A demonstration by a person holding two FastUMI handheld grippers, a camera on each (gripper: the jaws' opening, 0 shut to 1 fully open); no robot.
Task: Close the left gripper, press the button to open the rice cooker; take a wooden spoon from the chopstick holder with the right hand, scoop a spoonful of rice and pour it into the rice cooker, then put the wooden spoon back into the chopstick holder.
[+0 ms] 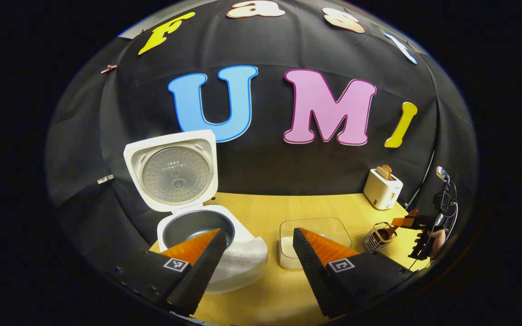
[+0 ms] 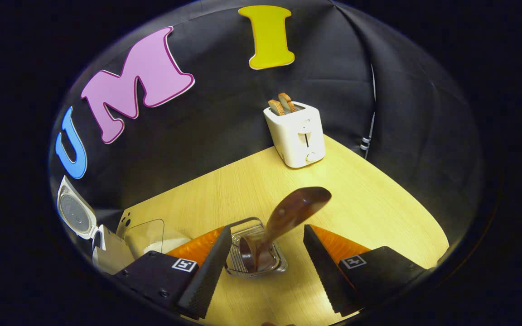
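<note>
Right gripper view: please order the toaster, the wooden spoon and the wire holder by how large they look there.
1. Toaster, largest, though it stands farthest away.
2. Wooden spoon and wire holder: they look about alike in extent. Both sit close to the camera, and the spoon's lower end is inside the holder, so I would not rank them.

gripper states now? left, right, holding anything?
Left gripper: open, empty, facing the opened white rice cooker.
Right gripper: open, straddling the brown wooden spoon in the wire chopstick holder, not gripping.
</note>
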